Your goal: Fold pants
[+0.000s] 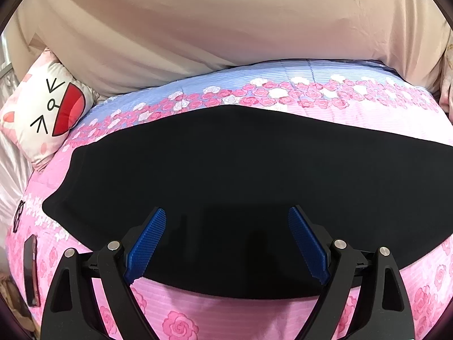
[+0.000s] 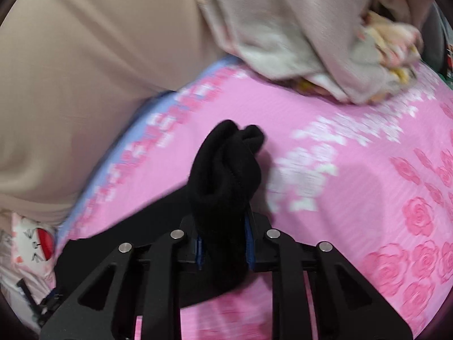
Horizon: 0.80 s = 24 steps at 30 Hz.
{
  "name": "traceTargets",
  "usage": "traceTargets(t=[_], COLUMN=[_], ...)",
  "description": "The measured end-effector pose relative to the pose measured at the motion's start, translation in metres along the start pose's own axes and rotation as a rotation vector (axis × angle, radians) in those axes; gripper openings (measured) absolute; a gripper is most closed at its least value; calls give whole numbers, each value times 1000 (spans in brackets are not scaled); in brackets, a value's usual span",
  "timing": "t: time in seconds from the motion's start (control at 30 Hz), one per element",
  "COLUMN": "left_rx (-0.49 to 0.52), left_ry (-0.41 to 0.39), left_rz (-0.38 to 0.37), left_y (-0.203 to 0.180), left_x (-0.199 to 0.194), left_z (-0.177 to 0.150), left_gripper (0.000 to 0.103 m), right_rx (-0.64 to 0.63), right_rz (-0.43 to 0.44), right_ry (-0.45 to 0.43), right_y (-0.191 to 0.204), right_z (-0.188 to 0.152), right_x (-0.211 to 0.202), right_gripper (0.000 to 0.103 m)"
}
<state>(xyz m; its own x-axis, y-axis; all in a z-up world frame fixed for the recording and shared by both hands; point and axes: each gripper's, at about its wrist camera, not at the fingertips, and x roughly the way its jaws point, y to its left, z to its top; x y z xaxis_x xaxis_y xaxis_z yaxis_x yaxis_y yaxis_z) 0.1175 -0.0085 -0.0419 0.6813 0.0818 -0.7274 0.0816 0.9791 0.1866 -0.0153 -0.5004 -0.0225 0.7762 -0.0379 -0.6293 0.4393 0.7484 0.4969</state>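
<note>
Black pants (image 1: 226,170) lie flat across the pink rose-print bedspread (image 1: 198,311) in the left wrist view. My left gripper (image 1: 226,221) is open, its blue pads (image 1: 147,243) held just above the near part of the pants, holding nothing. In the right wrist view my right gripper (image 2: 225,243) is shut on a bunched end of the pants (image 2: 226,170), which sticks up between the jaws and is lifted off the bedspread (image 2: 339,198). The rest of the pants trails down to the left.
A beige quilt (image 1: 212,28) is piled along the far side of the bed. A cat-face pillow (image 1: 48,107) lies at the left. A phone (image 1: 31,272) lies at the bed's left edge. A crumpled beige blanket (image 2: 297,34) lies at the right wrist view's top.
</note>
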Motion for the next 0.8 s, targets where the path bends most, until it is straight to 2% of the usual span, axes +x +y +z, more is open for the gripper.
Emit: traceTargets(t=[0.13,0.33,0.4,0.57,0.8], left_rx=[-15,-43,-63,-94,-148], left_ry=[21,34,31,13,7], left_rz=[2,-7,-7,21,64], left_y=[2,17,27,59,110], left_x=[12,17,16,12,12], left_z=[-1,-7,-8,-11,-17], left_gripper=[86,86,86,86,86], right_rx=[-94,-295,-370,-500,-634], right_rz=[101,259,308,396,443], right_ry=[-20,25,61,161,349], right_y=[60,180,224,304,377], right_z=[3,-15,-31,-78,-169], right_x=[-10,-3,8,37,99], right_gripper=[21,20,20,20,20])
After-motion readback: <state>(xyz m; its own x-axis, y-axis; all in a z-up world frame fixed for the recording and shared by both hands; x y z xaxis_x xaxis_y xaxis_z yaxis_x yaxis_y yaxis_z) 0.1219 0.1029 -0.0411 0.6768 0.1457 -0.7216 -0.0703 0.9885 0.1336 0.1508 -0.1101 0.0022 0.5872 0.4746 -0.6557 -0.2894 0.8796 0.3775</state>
